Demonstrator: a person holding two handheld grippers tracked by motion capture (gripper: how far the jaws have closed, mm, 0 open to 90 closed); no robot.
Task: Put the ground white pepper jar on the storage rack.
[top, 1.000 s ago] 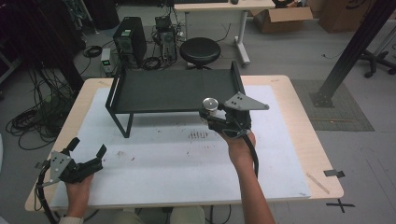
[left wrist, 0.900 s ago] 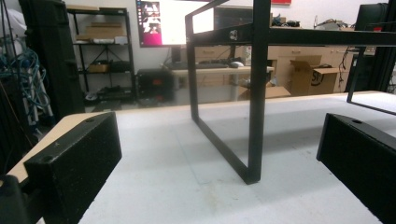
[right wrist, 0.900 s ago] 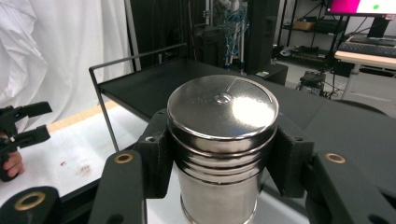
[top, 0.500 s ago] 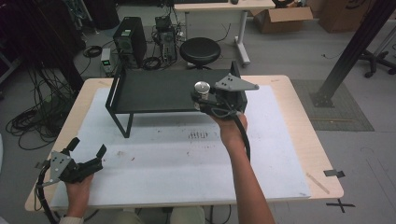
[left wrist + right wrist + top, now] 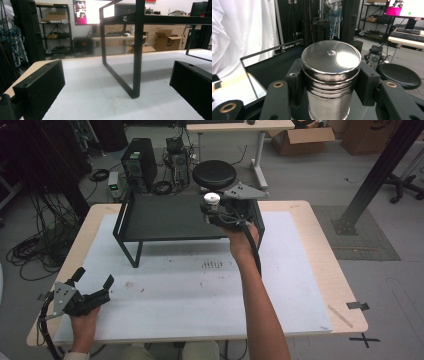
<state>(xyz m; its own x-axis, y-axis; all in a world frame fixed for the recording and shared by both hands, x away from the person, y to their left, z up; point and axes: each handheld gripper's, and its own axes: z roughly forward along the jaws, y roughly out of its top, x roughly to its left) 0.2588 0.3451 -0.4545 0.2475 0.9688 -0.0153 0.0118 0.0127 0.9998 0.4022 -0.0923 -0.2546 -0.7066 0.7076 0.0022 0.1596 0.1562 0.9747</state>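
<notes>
— Over the black shelf (image 5: 165, 217), how does your steel canister (image 5: 331, 75) sit?
— Upright, long axis vertical, lid up; your right tongs (image 5: 331, 85) clamp its sides. Your left tongs (image 5: 92, 281) gape wide, holding nothing, low over the desk (image 5: 300, 285)

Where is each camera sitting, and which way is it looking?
High view: above the person's side, looking down on the table; both forearms, left gripper, right gripper.
Left gripper view: low by the table, facing the black rack; its open jaws.
Right gripper view: over the rack, jaws clamping the metal canister.
Shared: the rack and the canister.
</notes>
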